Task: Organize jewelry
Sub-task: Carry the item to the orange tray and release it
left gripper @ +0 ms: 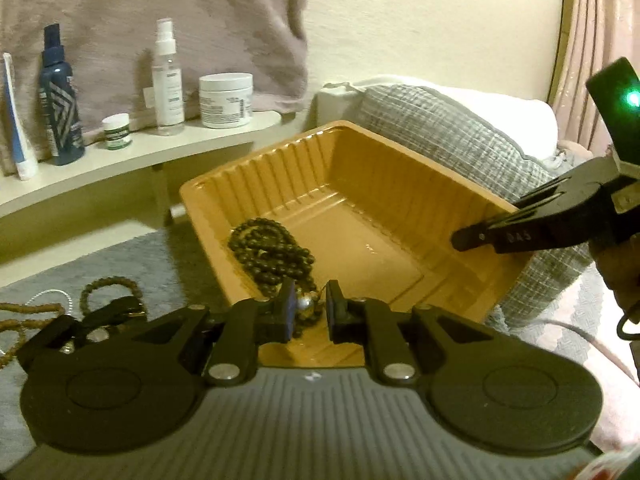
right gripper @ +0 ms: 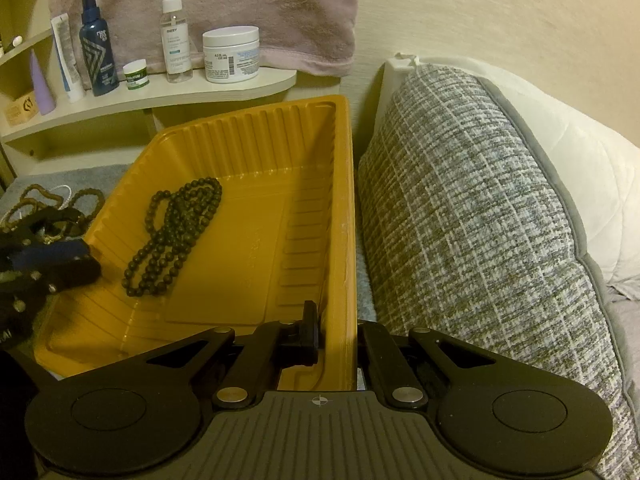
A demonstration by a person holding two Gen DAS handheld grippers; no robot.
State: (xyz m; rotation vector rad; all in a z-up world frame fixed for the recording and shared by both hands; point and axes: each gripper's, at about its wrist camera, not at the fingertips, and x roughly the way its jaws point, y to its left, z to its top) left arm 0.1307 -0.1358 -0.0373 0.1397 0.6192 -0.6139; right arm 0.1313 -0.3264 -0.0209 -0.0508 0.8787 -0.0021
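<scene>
Our right gripper [right gripper: 338, 334] is pinched tight on the yellow tray's [right gripper: 256, 120] side wall. One dark bead necklace [right gripper: 176, 232] lies inside the tray. Our left gripper [left gripper: 310, 306] is a little open above it, maybe empty. Brown bead strings [left gripper: 108, 292] wait beside the tray.

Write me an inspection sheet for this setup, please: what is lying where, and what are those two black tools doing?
Surface: grey fabric, partly covered.
Job's things: dark bead necklace lies in the yellow tray; brown bead strands lie outside it on the fabric.
Clutter: bottles and jars on a shelf behind.
Grippers: left tool open at the tray's near edge, a silver bead showing between its fingers; right tool shut on the tray's wall.
Cables: one thin cord at the right, its ends unseen.
Surroundings: checked cushion, pink towel, pale wall.
</scene>
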